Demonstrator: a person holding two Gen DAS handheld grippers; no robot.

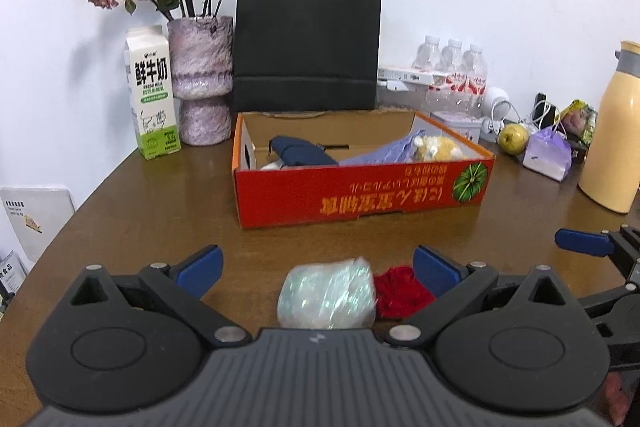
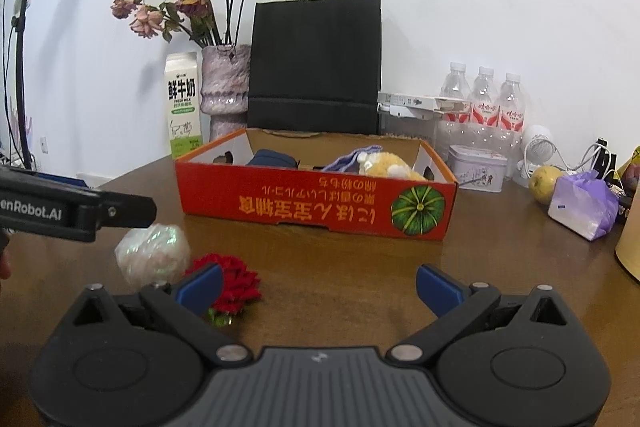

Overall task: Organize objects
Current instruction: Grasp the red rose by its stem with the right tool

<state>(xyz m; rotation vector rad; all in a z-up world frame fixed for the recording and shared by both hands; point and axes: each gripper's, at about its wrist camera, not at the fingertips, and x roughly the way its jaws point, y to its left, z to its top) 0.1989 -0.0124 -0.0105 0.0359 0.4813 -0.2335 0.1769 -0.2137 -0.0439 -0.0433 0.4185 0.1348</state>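
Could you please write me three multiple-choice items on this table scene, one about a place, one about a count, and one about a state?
1. Where does the red flower lie?
A. inside the orange box
B. on the table in front of the orange box
C. in the vase

2. How many water bottles stand at the back right?
A. one
B. three
C. five

3. How is the left gripper?
A. open, with nothing held
B. shut on the flower
C. shut on the milk carton

Answers:
1 B, the flower lies on the bare table beside the shiny wrapped bundle, nearer than the orange box.
2 B, three capped water bottles stand in a row.
3 A, the left gripper has its fingers spread wide, the bundle lying loose between them.
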